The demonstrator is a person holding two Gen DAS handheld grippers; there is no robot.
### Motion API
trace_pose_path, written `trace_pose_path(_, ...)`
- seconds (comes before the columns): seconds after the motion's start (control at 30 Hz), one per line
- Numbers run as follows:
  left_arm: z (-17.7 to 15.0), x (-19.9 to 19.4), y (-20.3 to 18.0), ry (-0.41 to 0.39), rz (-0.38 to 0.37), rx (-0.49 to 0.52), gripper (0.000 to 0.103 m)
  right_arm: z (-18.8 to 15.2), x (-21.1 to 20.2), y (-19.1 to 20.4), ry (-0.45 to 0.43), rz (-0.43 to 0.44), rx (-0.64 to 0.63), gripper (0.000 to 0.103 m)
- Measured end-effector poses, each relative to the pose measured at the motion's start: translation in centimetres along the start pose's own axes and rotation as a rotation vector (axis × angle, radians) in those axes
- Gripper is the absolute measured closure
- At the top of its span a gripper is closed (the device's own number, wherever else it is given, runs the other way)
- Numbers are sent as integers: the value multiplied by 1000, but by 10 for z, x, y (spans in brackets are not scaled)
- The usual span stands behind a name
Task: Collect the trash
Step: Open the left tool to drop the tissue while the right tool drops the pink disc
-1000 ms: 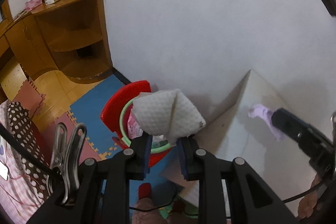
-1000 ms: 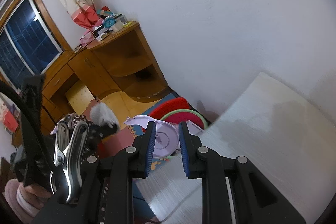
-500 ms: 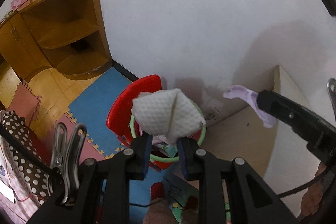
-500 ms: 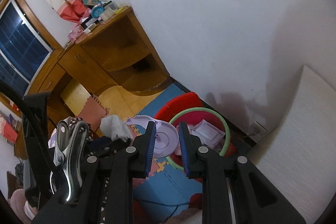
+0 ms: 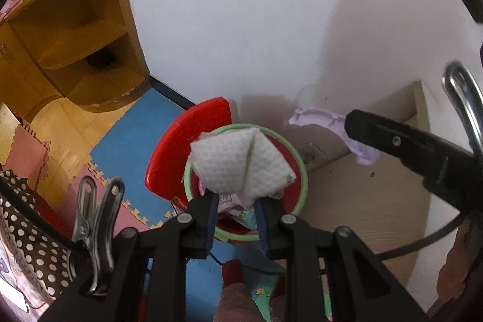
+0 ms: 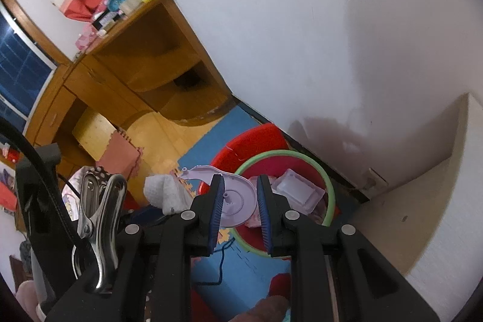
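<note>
Left gripper (image 5: 235, 202), jaws narrow, pinches a crumpled, dimpled white paper towel (image 5: 240, 166); right gripper (image 6: 240, 201) clamps a lilac plastic lid (image 6: 234, 198), both above the green-rimmed red bin (image 5: 297, 171).

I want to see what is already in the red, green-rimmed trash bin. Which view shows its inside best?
The right wrist view: the red, green-rimmed trash bin lies open, packaging visible. In the left wrist view the white paper towel covers most of it.

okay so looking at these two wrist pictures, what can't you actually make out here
- Left wrist view: most of the bin's contents, hidden behind the white tissue in the left gripper.
- Right wrist view: the lower bin contents, covered by the lilac plastic piece in the right gripper.
- Both views: items on the wooden shelf are too small to identify.
</note>
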State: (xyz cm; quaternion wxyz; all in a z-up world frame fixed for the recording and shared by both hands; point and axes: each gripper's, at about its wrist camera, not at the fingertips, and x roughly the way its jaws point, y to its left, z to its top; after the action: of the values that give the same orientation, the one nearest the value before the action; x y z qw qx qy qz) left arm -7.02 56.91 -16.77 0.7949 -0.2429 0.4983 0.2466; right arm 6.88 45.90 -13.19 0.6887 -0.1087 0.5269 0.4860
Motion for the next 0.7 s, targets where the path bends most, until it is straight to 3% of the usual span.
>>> trace_pose_path(0.33,5,63,8,77,-27,1,80,11,61,-22,136,-56,64,80)
trace_pose_path(0.7,9,115,19,133,-58,0,77,18,105,-38,209,-101,90,80)
